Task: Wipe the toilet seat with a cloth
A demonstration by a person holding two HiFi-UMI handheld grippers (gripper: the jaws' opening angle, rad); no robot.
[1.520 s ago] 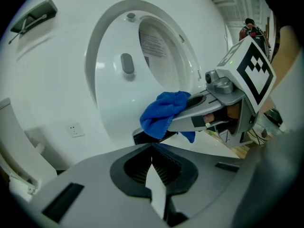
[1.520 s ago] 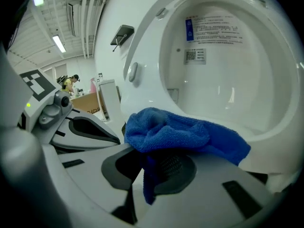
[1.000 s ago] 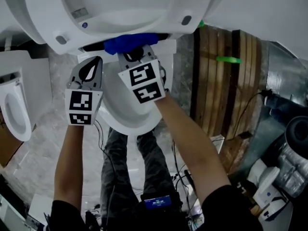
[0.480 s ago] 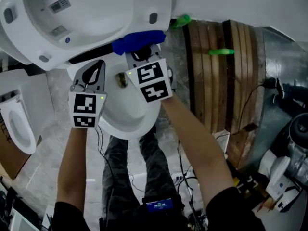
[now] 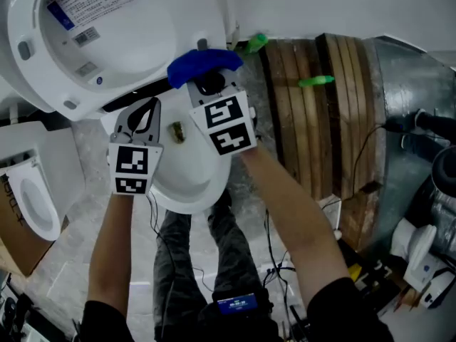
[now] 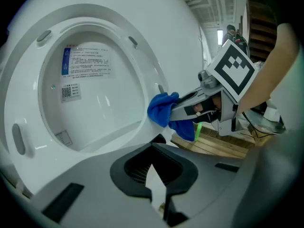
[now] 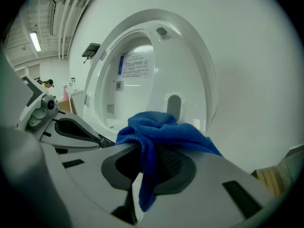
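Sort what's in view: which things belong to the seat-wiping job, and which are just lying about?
Job:
blue cloth, clamped in the right gripper jaws
raised toilet seat
toilet bowl
left gripper, jaws shut, empty

Lying about:
wooden planks
green object on the planks
second toilet at left
floor cables

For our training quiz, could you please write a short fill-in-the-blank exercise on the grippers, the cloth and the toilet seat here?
The right gripper is shut on a ____ cloth.
The left gripper is shut and holds ____.
The toilet seat is ____, not lowered.
Missing words: blue; nothing; raised.
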